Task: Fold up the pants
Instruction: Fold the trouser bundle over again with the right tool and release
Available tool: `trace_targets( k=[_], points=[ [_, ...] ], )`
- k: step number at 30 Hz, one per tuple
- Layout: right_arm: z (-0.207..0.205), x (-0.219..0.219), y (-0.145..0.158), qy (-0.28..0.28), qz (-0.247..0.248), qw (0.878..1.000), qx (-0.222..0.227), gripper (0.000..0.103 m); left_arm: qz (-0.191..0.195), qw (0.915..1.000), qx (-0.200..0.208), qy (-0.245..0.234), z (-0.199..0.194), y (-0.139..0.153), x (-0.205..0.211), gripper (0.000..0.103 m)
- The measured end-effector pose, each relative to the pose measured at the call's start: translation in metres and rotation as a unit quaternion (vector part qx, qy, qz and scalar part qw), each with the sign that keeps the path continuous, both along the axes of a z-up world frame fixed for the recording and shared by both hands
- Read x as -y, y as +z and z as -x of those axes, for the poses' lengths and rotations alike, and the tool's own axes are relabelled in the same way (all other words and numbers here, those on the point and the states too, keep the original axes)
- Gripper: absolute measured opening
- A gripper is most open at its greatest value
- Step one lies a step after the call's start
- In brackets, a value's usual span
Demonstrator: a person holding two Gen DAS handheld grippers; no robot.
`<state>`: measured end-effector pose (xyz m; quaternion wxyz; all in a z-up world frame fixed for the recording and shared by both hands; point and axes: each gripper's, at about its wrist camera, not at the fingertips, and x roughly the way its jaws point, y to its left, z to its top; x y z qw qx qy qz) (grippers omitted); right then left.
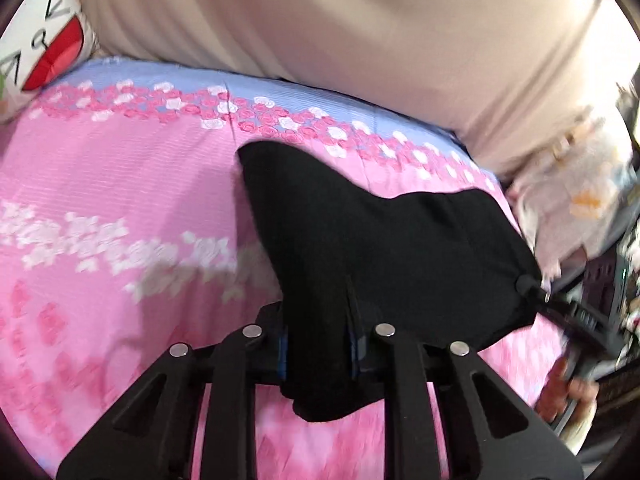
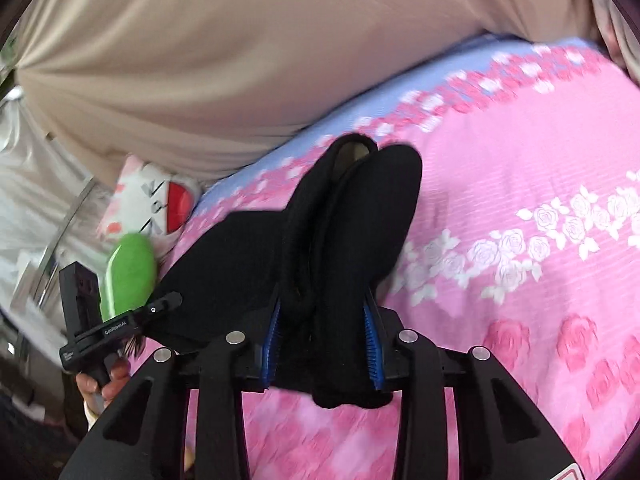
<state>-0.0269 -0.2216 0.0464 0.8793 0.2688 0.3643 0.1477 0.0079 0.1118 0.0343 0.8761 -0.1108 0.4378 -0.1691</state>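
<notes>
The black pants [image 1: 380,240] hang stretched between my two grippers, lifted above a pink floral bedspread [image 1: 120,208]. My left gripper [image 1: 318,320] is shut on one bunched end of the pants; the cloth spills out below its fingers. My right gripper [image 2: 322,320] is shut on the other end [image 2: 340,240], where thick folds rise between the blue finger pads [image 2: 372,344]. The right gripper shows at the right edge of the left wrist view [image 1: 532,286], and the left gripper shows at the left of the right wrist view [image 2: 160,308], each at an edge of the pants.
A beige curtain or cloth [image 1: 360,40] hangs behind the bed. A white cartoon pillow [image 1: 36,48] lies at the bed's far corner, with a green plush [image 2: 128,268] beside it. Cluttered items [image 1: 592,200] stand off the bed's edge.
</notes>
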Motion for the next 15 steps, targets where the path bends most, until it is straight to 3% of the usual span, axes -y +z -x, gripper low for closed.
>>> trace_targets(
  k=[3,4,5,6,8,10,12,15],
  points=[
    [0.015,-0.006,-0.024,0.014,0.026,0.999,-0.035,0.047,-0.052,0.9982,-0.029,-0.011,0.020,-0.023,0.006,0.030],
    [0.017,-0.007,-0.040,0.007,0.052,0.997,-0.058,0.060,-0.081,0.9960,-0.036,-0.003,0.023,-0.035,0.008,0.039],
    [0.019,-0.005,-0.058,-0.014,0.076,0.993,-0.088,0.065,-0.109,0.9933,-0.036,0.016,0.026,-0.046,0.011,0.050],
    [0.024,-0.002,-0.064,-0.018,0.052,0.995,-0.085,0.065,-0.123,0.9917,-0.025,0.028,0.030,-0.048,0.013,0.053],
    [0.034,0.004,-0.057,-0.035,0.020,0.996,-0.076,0.065,-0.176,0.9825,0.010,0.059,0.039,-0.038,0.018,0.075],
    [0.043,0.003,-0.029,-0.062,0.057,0.996,-0.035,0.066,-0.235,0.9665,0.053,0.090,0.046,-0.026,0.026,0.085],
    [0.040,-0.002,-0.008,-0.057,0.083,0.995,-0.007,0.066,-0.281,0.9511,0.084,0.097,0.047,-0.021,0.035,0.086],
    [0.008,-0.013,0.005,-0.034,0.091,0.995,0.003,0.066,-0.289,0.9484,0.082,0.101,0.039,-0.022,0.042,0.086]
  ],
)
